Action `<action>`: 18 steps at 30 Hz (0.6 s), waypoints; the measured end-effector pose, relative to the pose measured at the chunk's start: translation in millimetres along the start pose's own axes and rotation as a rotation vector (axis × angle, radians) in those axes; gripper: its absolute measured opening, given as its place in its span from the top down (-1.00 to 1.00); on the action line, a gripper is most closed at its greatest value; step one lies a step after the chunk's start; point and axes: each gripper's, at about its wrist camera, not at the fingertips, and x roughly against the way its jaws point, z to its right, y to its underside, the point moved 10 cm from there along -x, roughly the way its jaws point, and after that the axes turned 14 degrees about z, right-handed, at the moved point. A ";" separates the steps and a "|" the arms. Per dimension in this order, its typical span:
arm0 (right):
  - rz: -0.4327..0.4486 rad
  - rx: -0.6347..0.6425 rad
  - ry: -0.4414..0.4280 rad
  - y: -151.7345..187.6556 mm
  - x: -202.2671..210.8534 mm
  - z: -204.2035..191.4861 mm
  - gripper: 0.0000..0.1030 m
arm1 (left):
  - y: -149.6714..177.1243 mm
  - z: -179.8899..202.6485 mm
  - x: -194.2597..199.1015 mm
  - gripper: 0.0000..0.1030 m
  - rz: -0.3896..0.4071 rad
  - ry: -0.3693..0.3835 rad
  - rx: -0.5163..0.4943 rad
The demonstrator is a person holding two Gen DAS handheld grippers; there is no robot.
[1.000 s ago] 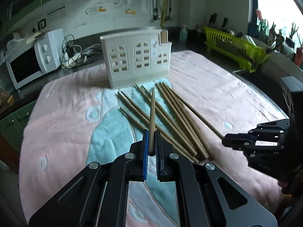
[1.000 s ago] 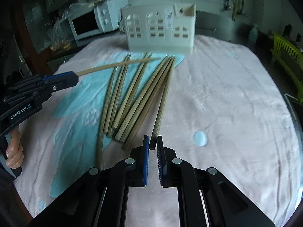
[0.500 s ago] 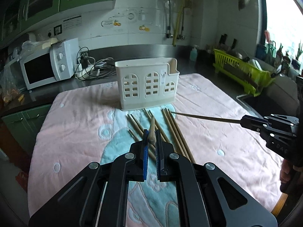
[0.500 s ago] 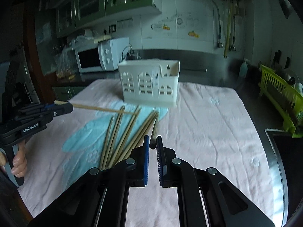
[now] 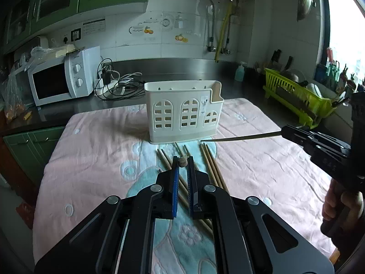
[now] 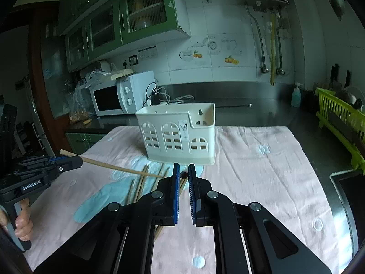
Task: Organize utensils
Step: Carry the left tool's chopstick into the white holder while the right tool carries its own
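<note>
A cream plastic utensil holder (image 5: pixel 183 111) with arched cut-outs stands upright on the pink and blue cloth (image 5: pixel 95 146); it also shows in the right wrist view (image 6: pixel 179 132). Several wooden chopsticks (image 5: pixel 211 166) lie in front of it. My left gripper (image 5: pixel 182 162) is shut on a chopstick, seen end-on; in the right wrist view that chopstick (image 6: pixel 118 167) points toward the holder. My right gripper (image 6: pixel 183 174) is shut on another chopstick, whose length shows in the left wrist view (image 5: pixel 241 138), tip near the holder's base. Both are held above the cloth.
A white microwave (image 5: pixel 61 77) and tangled cables (image 5: pixel 118 84) sit behind the holder on the left. A green dish rack (image 5: pixel 296 96) stands at the right. A blue soap bottle (image 6: pixel 296 96) is at the back. The cloth's edges drop off left and front.
Both grippers have risen from the pile and levelled out, each carrying one chopstick. The chopsticks now point toward the holder, and the holder looks closer.
</note>
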 end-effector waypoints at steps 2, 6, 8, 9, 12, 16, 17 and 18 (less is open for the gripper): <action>0.015 -0.002 -0.003 -4.1 -4.7 -1.0 0.85 | -2.3 -0.7 -1.1 0.90 0.004 0.002 0.008; 0.038 0.009 -0.008 -11.7 -13.3 -2.7 0.85 | -5.8 -2.2 -2.7 0.90 0.008 0.000 0.010; 0.043 0.014 0.000 -13.3 -18.2 -2.0 0.85 | -6.8 -2.2 -3.8 0.90 0.007 -0.002 0.008; 0.044 0.016 0.000 -13.7 -20.4 -1.7 0.85 | -7.0 -1.6 -3.7 0.90 0.008 -0.001 0.009; 0.052 0.029 -0.002 -14.8 -26.9 -2.3 0.84 | -8.6 -3.2 -5.6 0.90 0.009 -0.002 0.010; 0.049 0.035 0.004 -13.4 -35.7 -2.5 0.84 | -8.3 -5.3 -7.9 0.90 0.007 0.001 0.021; 0.047 0.038 0.007 -13.1 -37.9 -2.3 0.84 | -8.4 -6.2 -9.1 0.90 0.006 -0.003 0.017; 0.042 0.038 0.006 -12.0 -39.8 -2.2 0.84 | -8.4 -6.7 -10.0 0.89 0.005 -0.006 0.015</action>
